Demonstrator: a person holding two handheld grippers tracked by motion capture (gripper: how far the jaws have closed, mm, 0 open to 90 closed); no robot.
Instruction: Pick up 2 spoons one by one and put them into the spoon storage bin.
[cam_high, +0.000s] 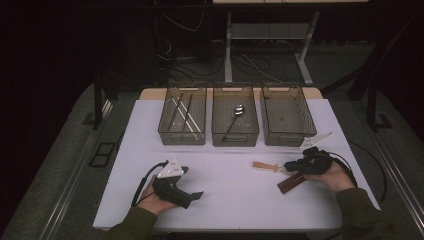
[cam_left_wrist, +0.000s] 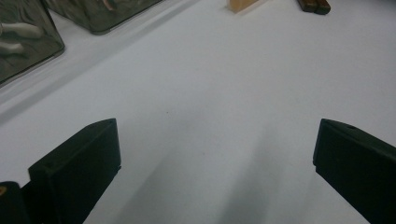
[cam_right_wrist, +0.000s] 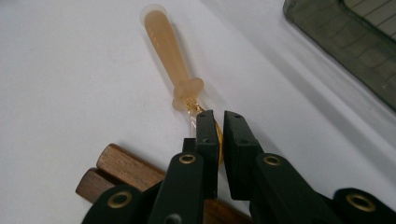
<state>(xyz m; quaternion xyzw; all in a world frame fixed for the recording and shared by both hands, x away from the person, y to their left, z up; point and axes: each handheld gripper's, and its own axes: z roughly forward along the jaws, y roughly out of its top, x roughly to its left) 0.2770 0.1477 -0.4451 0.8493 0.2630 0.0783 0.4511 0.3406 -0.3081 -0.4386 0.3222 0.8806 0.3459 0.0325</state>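
A utensil with a tan handle (cam_high: 264, 166) (cam_right_wrist: 168, 51) lies on the white table (cam_high: 225, 200) at the front right, its handle pointing left. My right gripper (cam_high: 288, 168) (cam_right_wrist: 220, 119) is shut on its thin gold neck just behind the handle's collar. Two dark wooden sticks (cam_high: 291, 183) (cam_right_wrist: 126, 170) lie side by side under and in front of that gripper. My left gripper (cam_high: 192, 182) (cam_left_wrist: 217, 140) rests at the front left, open, with bare table between its jaws. The tan handle's end (cam_left_wrist: 240, 4) and the wooden sticks (cam_left_wrist: 314, 5) sit far off at the top of the left gripper view.
Three smoky clear bins stand in a row at the back. The left bin (cam_high: 182, 136) holds chopsticks (cam_high: 186, 112), the middle bin (cam_high: 235, 137) holds a spoon (cam_high: 239, 110), and the right bin (cam_high: 285, 139) looks bare. The right bin's corner (cam_right_wrist: 336, 37) is close to my right gripper.
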